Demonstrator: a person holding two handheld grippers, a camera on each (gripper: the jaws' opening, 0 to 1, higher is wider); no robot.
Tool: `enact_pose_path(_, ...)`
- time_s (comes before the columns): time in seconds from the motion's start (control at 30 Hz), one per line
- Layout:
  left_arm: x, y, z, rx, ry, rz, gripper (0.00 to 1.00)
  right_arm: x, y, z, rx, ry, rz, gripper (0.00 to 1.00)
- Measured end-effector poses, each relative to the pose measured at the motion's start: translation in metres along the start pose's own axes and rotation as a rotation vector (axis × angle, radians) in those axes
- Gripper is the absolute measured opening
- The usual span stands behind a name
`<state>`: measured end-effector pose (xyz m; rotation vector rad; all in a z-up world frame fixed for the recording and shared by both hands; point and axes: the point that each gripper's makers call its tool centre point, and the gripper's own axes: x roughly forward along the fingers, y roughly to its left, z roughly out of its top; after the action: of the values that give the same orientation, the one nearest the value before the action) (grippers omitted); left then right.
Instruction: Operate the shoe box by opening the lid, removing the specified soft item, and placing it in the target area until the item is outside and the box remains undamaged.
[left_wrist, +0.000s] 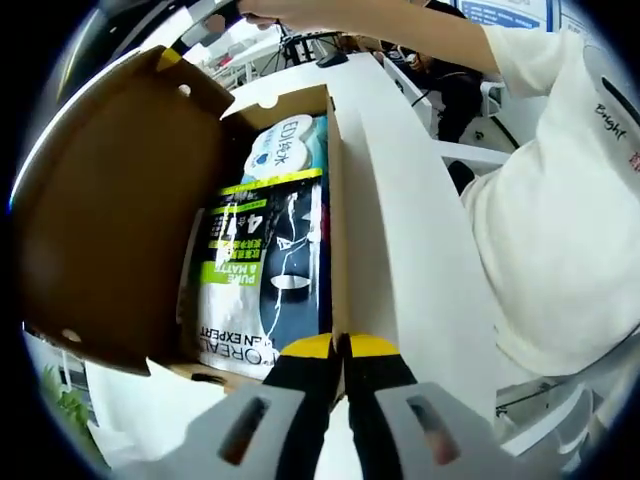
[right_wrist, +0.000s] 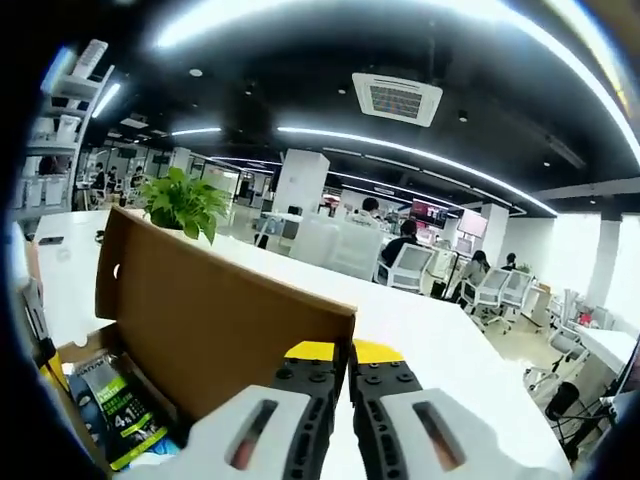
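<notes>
2 tools, both clenched on nothing | I'm holding left tool (left_wrist: 340, 350) at shoe box (left_wrist: 120, 200) front wall, right tool (right_wrist: 348, 352) behind raised lid (right_wrist: 215, 310) | soft pouch (left_wrist: 262, 270) inside box | risk: my shut tips gouge cardboard or puncture pouch

A white table (left_wrist: 400, 200) carries the open brown cardboard shoe box (left_wrist: 110, 200), which rests directly on its surface; bare white tabletop stretches beside and beyond the box
</notes>
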<state>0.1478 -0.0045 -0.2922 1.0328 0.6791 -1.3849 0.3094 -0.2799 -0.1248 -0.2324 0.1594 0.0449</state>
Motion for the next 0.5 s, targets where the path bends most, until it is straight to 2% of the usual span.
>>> enact_pose_path(0.27,0.000,0.000,0.000,0.004,0.001,-0.001,0.02,0.009,0.002,-0.002,-0.057,0.004,-0.015,0.01)
enact_pose_path(0.5,0.000,0.000,0.000,0.012,0.004,0.004,0.02,0.013,0.000,-0.003,-0.024,0.018,-0.006,0.01)
